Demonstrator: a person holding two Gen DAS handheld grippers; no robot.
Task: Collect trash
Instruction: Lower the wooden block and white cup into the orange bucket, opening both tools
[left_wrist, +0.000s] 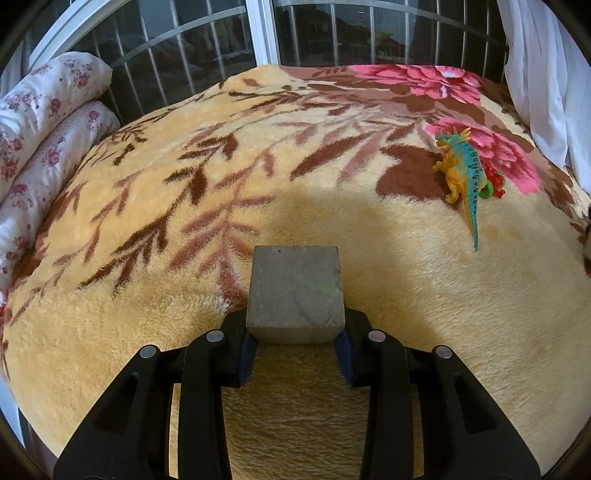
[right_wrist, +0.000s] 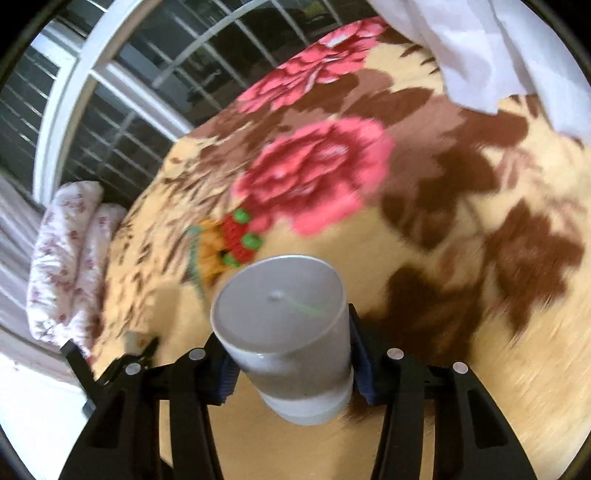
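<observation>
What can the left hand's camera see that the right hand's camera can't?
Only the left wrist view shows the left gripper clamped on a grey block. Only the right wrist view shows the right gripper holding a grey cup. Both show the flowered blanket, the toy dinosaur, the red and green toy beside it, the rolled bedding and the window.

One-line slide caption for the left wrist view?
Left gripper holds a grey block above the floral blanket; toy dinosaur lies beyond.
</observation>
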